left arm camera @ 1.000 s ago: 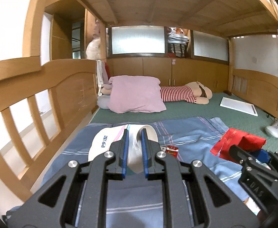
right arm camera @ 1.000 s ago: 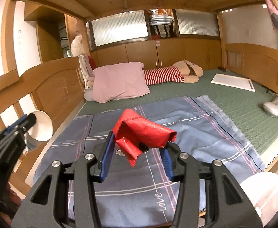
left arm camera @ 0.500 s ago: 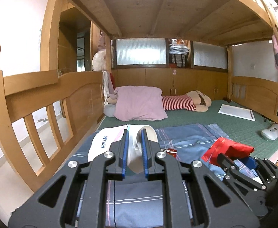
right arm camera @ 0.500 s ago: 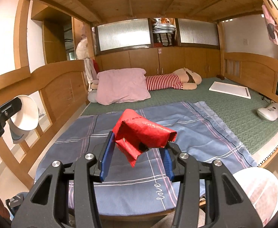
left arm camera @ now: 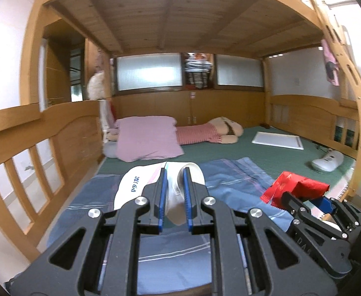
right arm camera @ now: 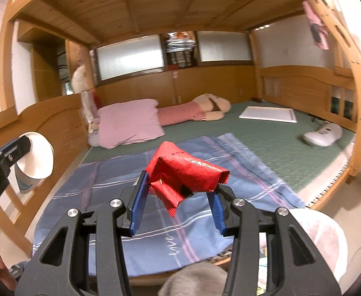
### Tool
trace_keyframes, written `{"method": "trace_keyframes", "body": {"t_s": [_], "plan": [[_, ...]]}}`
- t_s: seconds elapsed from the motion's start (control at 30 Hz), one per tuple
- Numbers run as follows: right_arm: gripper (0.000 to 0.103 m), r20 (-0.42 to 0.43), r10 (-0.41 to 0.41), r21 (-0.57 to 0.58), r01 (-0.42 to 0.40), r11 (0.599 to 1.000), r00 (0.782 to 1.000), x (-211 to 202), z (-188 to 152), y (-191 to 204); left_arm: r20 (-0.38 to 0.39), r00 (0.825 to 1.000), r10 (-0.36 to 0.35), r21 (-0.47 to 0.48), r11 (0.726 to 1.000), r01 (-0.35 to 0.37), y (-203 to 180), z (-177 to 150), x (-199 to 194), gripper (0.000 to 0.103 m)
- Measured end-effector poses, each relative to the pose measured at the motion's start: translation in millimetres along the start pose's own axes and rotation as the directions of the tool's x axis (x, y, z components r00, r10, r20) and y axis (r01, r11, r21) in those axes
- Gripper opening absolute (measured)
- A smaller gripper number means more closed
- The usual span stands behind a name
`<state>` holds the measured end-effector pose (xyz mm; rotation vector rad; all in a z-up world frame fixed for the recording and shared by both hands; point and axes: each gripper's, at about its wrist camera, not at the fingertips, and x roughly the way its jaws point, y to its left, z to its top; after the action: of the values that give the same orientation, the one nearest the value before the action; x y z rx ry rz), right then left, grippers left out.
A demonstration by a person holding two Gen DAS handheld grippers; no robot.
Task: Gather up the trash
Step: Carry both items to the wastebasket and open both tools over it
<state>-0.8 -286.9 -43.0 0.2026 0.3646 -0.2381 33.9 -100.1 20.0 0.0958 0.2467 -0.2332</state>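
Left gripper [left arm camera: 173,194], black frame with blue pads: fingers drawn close together, pinching the wall of a white paper cup with blue lettering [left arm camera: 141,185]. Cup lies on its side in the grip, held in the air over the near end of the bed.

Right gripper [right arm camera: 178,202], same build: fingers partly apart, clamped on a crumpled red foil wrapper [right arm camera: 185,175]. Wrapper bulges above the pads, one corner hanging below them. It is clear of the bedding.

Beneath both: blue plaid blanket [right arm camera: 106,192] spread over a green quilted mattress cover [right arm camera: 267,133]. Further back, a pink pillow [right arm camera: 128,120] lies against the left side, a stuffed doll in a red-and-white striped top [right arm camera: 192,111] just beside it. A flat white board [right arm camera: 267,114] and a white handheld device [right arm camera: 322,134] rest on the green cover at right, well apart from the blanket. Wooden bunk frame [left arm camera: 20,135] encloses all.
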Motion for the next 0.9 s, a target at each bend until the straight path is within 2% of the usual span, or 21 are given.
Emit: {"method": "trace_keyframes", "body": {"t_s": [0.17, 0.37, 0.47, 0.63, 0.83, 0.87, 0.9], "plan": [[0.046, 0.010, -0.088, 0.053, 0.088, 0.995, 0.996, -15.7, -4.9, -39.4, -0.021, 0.995, -0.101, 0.024, 0.994, 0.102, -40.6, -5.0, 5.9, 0.014], [0.046, 0.003, -0.212, 0.115, 0.210, 0.971, 0.977, -37.5, -18.1, -90.9, -0.041, 0.968, -0.247, 0.091, 0.964, 0.250, -105.6, -17.5, 2.6, 0.014], [0.046, -0.007, -0.271, 0.142, 0.269, 0.953, 0.963, -48.1, -27.4, -115.3, -0.059, 0.945, -0.321, 0.114, 0.939, 0.325, -136.4, -24.7, 1.9, 0.014], [0.047, -0.032, -0.372, 0.191, 0.371, 0.909, 0.928, -67.9, -42.1, -157.8, -0.108, 0.893, -0.438, 0.156, 0.879, 0.450, -191.3, -41.6, 4.1, 0.014], [0.047, -0.058, -0.460, 0.233, 0.460, 0.857, 0.886, -86.1, -53.3, -194.1, -0.183, 0.834, -0.521, 0.198, 0.811, 0.550, -245.4, -73.2, 12.6, 0.015], [0.046, -0.059, -0.467, 0.236, 0.467, 0.852, 0.883, -87.8, -54.2, -197.0, -0.193, 0.826, -0.530, 0.197, 0.804, 0.562, -250.6, -77.7, 15.6, 0.016], [0.046, -0.061, -0.475, 0.239, 0.475, 0.847, 0.878, -89.8, -55.1, -200.5, -0.208, 0.823, -0.529, 0.202, 0.800, 0.565, -258.5, -84.1, 19.7, 0.025]]}}
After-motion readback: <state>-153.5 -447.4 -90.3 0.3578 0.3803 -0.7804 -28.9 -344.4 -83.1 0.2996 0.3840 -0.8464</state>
